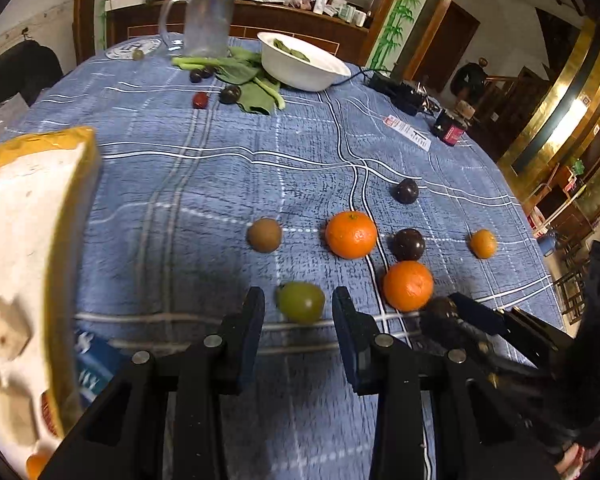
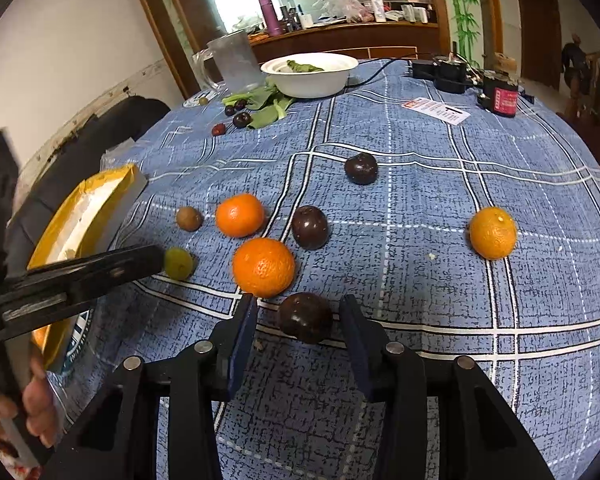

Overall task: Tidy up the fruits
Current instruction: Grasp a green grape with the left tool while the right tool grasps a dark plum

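Fruits lie on a blue checked tablecloth [image 1: 220, 184]. My left gripper [image 1: 298, 308] is open, its fingers on either side of a green fruit [image 1: 301, 301], which also shows in the right wrist view [image 2: 179, 263]. My right gripper [image 2: 296, 316] is open around a dark purple fruit [image 2: 305, 317], seen in the left wrist view [image 1: 440, 308]. Two oranges [image 1: 351, 234] [image 1: 407, 285], a small orange [image 1: 483, 243], a kiwi [image 1: 264, 234] and two more dark fruits [image 1: 408, 244] [image 1: 405, 191] lie beyond.
A yellow-rimmed white box [image 1: 32, 240] stands at the left. At the far side are a white bowl [image 1: 300, 66] with greens, leafy vegetables [image 1: 252, 80], small dark fruits [image 1: 230, 94], a clear jug [image 1: 206, 20], a black adapter [image 1: 396, 88] and a dark jar [image 1: 452, 126].
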`<state>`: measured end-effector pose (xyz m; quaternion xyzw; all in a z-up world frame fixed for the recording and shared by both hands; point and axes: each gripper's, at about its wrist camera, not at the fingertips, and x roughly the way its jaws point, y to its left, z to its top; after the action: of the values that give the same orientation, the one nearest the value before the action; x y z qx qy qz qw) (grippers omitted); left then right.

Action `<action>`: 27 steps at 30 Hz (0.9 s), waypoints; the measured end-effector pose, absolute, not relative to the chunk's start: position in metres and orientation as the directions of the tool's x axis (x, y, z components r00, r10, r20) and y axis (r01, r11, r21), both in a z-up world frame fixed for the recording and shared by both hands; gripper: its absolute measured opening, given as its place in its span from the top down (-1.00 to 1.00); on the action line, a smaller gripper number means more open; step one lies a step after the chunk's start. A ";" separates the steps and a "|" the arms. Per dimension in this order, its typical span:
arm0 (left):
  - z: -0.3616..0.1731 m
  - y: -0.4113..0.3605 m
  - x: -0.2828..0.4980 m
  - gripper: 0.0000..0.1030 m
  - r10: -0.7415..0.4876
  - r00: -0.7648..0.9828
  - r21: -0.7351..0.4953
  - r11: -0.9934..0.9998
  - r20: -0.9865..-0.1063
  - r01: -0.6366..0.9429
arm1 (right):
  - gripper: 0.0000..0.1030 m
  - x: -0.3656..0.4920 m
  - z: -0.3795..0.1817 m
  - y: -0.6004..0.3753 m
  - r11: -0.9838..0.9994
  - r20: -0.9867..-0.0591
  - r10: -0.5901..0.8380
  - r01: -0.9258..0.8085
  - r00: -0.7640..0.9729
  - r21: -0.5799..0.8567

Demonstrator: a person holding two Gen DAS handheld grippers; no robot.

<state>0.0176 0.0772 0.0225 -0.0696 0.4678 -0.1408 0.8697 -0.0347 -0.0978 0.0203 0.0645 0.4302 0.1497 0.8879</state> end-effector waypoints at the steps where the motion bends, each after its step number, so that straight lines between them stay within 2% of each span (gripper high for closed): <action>1: 0.021 0.075 0.020 0.36 -0.315 0.522 -0.253 0.949 -0.793 0.188 | 0.14 -0.035 0.020 -0.097 0.947 -0.748 0.322 -0.214 0.581 0.240; 12: 0.008 0.073 0.021 0.37 -0.333 0.546 -0.235 0.941 -0.769 0.243 | 0.14 -0.035 0.019 -0.091 0.957 -0.761 0.285 -0.221 0.582 0.189; 15: 0.007 0.068 0.019 0.22 -0.340 0.559 -0.224 0.937 -0.756 0.267 | 0.14 -0.035 0.019 -0.088 0.961 -0.765 0.265 -0.224 0.586 0.161; 17: 0.007 0.064 0.017 0.22 -0.323 0.565 -0.196 0.941 -0.760 0.274 | 0.14 -0.036 0.018 -0.087 0.962 -0.765 0.260 -0.225 0.589 0.154; 19: 0.008 0.061 0.016 0.29 -0.295 0.569 -0.163 0.948 -0.767 0.272 | 0.18 -0.036 0.018 -0.086 0.964 -0.765 0.253 -0.225 0.592 0.145; 20: 0.008 0.061 0.015 0.48 -0.276 0.574 -0.144 0.954 -0.771 0.265 | 0.23 -0.037 0.018 -0.086 0.967 -0.766 0.238 -0.218 0.597 0.131; 21: 0.008 0.061 0.014 0.53 -0.256 0.579 -0.125 0.958 -0.774 0.257 | 0.38 -0.037 0.018 -0.086 0.971 -0.768 0.220 -0.210 0.602 0.114; 22: 0.008 0.061 0.014 0.53 -0.258 0.577 -0.129 0.958 -0.775 0.255 | 0.46 -0.037 0.018 -0.087 0.973 -0.768 0.215 -0.203 0.604 0.112; 27: 0.009 0.065 0.011 0.54 -0.257 0.591 -0.137 0.961 -0.765 0.240 | 0.49 -0.037 0.019 -0.092 0.972 -0.762 0.229 -0.188 0.606 0.143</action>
<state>0.0113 0.0651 0.0087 -0.0096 0.4304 -0.1392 0.8918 -0.0371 -0.0925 0.0186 0.0241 0.4283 0.1162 0.8958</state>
